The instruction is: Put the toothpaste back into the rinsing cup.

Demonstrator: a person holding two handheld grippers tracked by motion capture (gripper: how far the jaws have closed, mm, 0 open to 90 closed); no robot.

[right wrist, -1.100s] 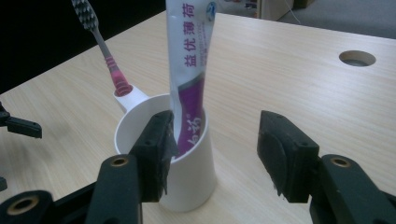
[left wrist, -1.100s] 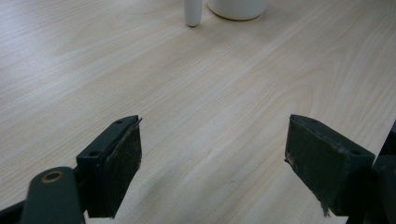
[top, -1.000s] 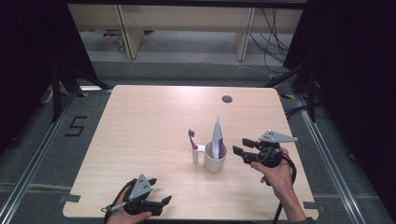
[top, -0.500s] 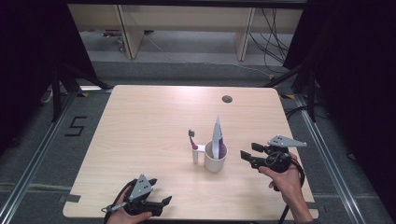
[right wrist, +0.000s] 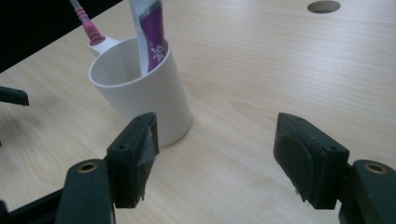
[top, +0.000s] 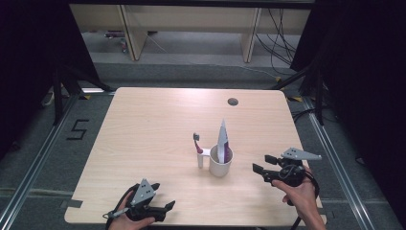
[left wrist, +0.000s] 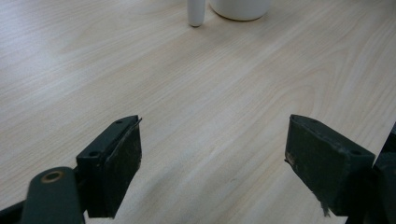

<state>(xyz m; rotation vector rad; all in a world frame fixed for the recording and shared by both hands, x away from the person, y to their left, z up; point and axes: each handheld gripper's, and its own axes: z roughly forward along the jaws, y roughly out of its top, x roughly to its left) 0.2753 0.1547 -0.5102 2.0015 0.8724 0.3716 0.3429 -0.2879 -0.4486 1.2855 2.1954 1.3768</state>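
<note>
A white cup point(top: 221, 165) stands near the middle of the table, with a white and purple toothpaste tube point(top: 222, 139) upright in it. A toothbrush point(top: 197, 148) with a pink neck stands in a white holder at the cup's left side. My right gripper point(top: 263, 163) is right of the cup and apart from it. It is open, its jaws have just been opening, and nothing is between them. In the right gripper view point(right wrist: 215, 135) the cup point(right wrist: 140, 93) sits just past the left jaw. My left gripper point(top: 167, 210) rests open at the near left edge, over bare wood point(left wrist: 215, 140).
The light wooden table point(top: 143, 134) has a round cable hole point(top: 232, 101) at the back right. Dark floor with rails surrounds it, and shelving and cables lie beyond the far edge. The cup's base point(left wrist: 240, 7) shows far ahead of the left jaws.
My right gripper has drawn back from the cup toward the near right edge, and its jaws stand wider. The left gripper has stayed put.
</note>
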